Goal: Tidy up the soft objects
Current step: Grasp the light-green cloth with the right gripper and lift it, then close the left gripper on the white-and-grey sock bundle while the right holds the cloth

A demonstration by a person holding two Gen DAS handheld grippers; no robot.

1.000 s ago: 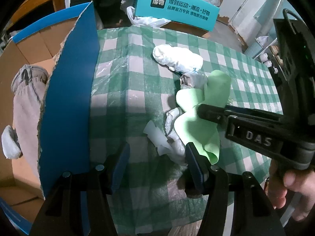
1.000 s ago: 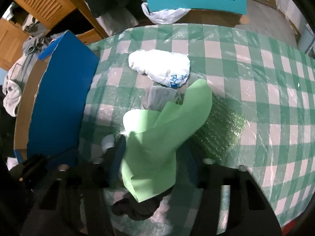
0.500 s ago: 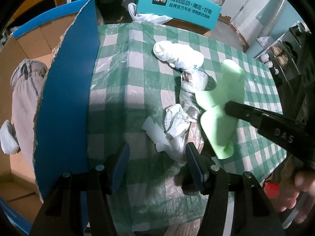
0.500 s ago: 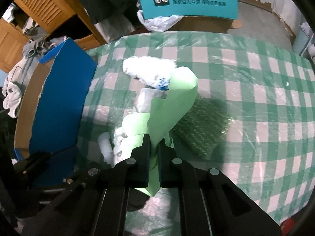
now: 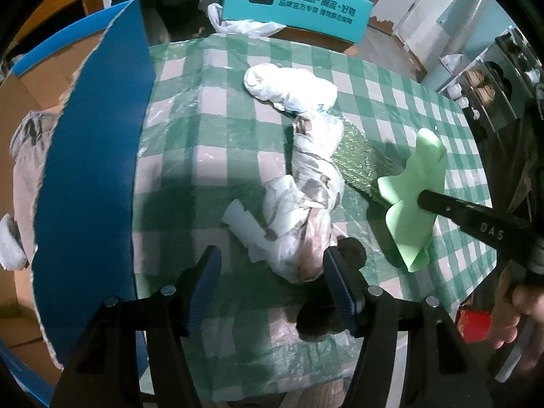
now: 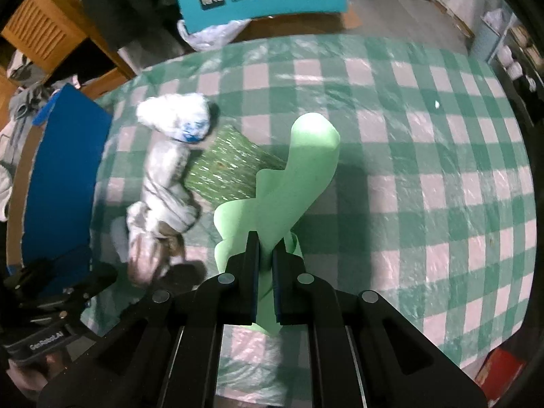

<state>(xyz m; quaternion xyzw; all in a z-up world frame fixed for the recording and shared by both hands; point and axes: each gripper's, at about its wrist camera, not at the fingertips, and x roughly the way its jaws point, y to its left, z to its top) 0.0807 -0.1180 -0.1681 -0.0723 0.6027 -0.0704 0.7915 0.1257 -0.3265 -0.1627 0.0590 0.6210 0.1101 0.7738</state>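
My right gripper (image 6: 266,248) pinched tight on the green foam sheet (image 6: 292,183) above the checked table (image 6: 425,156), my left gripper (image 5: 272,268) spread wide and empty, near the crumpled plastic bag (image 5: 306,204)

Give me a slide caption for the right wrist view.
Right gripper shut on a light green foam sheet, lifted above the green checked tablecloth.

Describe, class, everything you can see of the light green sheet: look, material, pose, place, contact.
The light green sheet looks like thin, soft, plain foam. It is creased and curled, its rounded upper end bending over. The right tool is shut on its lower part and holds it up above the checked tablecloth; nothing else visibly touches it.
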